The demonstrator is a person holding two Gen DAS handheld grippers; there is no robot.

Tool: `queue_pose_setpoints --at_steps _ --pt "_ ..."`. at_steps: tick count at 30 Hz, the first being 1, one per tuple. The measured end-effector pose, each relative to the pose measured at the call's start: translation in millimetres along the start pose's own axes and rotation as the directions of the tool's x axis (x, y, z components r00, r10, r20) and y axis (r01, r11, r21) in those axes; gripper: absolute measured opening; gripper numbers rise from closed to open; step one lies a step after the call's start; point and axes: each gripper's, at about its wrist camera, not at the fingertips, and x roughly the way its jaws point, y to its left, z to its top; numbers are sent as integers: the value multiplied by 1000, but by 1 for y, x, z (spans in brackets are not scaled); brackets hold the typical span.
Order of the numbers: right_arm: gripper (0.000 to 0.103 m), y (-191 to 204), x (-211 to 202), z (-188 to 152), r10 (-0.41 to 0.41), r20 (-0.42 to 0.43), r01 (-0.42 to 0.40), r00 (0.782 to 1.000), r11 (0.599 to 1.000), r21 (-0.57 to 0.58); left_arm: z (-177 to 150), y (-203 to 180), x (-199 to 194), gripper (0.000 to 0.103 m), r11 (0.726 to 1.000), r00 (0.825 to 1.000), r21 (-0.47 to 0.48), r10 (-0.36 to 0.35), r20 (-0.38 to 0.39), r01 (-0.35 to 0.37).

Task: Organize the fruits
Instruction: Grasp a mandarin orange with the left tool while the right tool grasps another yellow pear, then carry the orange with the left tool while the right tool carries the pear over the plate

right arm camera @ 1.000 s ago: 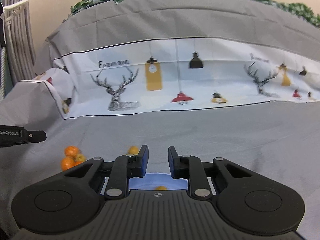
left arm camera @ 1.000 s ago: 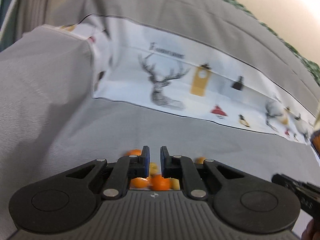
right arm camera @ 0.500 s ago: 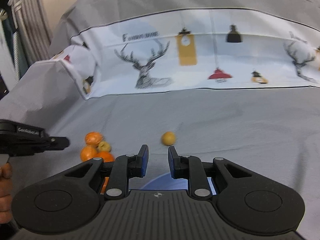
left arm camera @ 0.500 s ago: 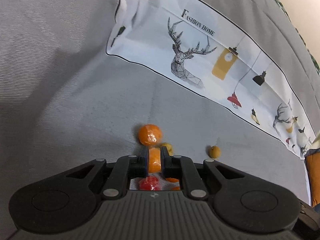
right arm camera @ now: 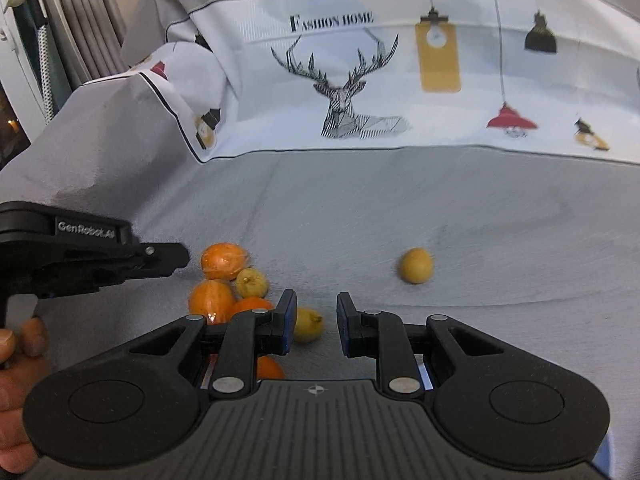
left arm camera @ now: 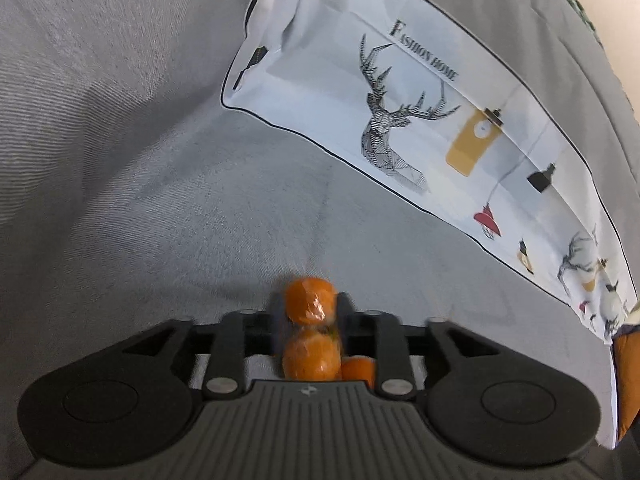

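Observation:
Several oranges and small yellow fruits lie in a cluster on the grey cloth (right arm camera: pixel 480 216). In the left wrist view, my left gripper (left arm camera: pixel 310 308) has its jaws opening. One orange (left arm camera: pixel 310 298) shows in the gap just beyond the tips, and two more oranges (left arm camera: pixel 310 360) lie below it. From the right wrist view, the left gripper (right arm camera: pixel 176 258) hangs just left of the top orange (right arm camera: pixel 224 260), apart from it. My right gripper (right arm camera: pixel 317 320) is shut and holds nothing. A yellow fruit (right arm camera: pixel 310 326) lies beyond its left finger. A lone yellow fruit (right arm camera: pixel 416 265) sits farther right.
A white printed cloth band with deer and lamps (right arm camera: pixel 344 92) rises behind the fruits, and grey fabric is folded up at the left (left arm camera: pixel 100 120). A person's hand (right arm camera: pixel 16 360) holds the left gripper. A pale blue sliver (right arm camera: pixel 606 446) shows at the bottom right.
Both grippers have come down and closer to the fruit cluster. The left jaws, shut before, now stand apart. The right jaws stay the same.

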Motion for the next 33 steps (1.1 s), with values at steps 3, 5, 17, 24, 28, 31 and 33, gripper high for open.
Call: queue_pose_setpoints --at_steps 3,5,17,24,28,31,33 --pt "27 1 14 3 3 -26 -3 1000 1000 24 3 2 12 49 1000 1000 -21 -11 -22 10" --pt "28 0 24 3 7 -51 -5 999 999 40 4 1 18 50 1000 1000 -15 -7 -28 6" --pt "27 12 46 -2 -44 -100 41 994 999 -30 3 -10 43 42 997 999 69 29 -45 -25" --pt "27 12 26 -4 -22 -35 22 999 1000 -7 2 -13 27 41 994 999 103 40 -6 -39" --pt "27 15 -2 -4 -7 31 8 1000 1000 -28 -1 -15 4 41 989 998 135 48 34 -52" --pt "27 13 -27 -4 -11 76 12 997 1000 -11 -6 -22 -18 41 982 996 180 37 75 -50" --pt "27 11 -46 -7 -17 97 16 995 1000 15 -11 -27 -30 41 976 995 210 32 99 -52"
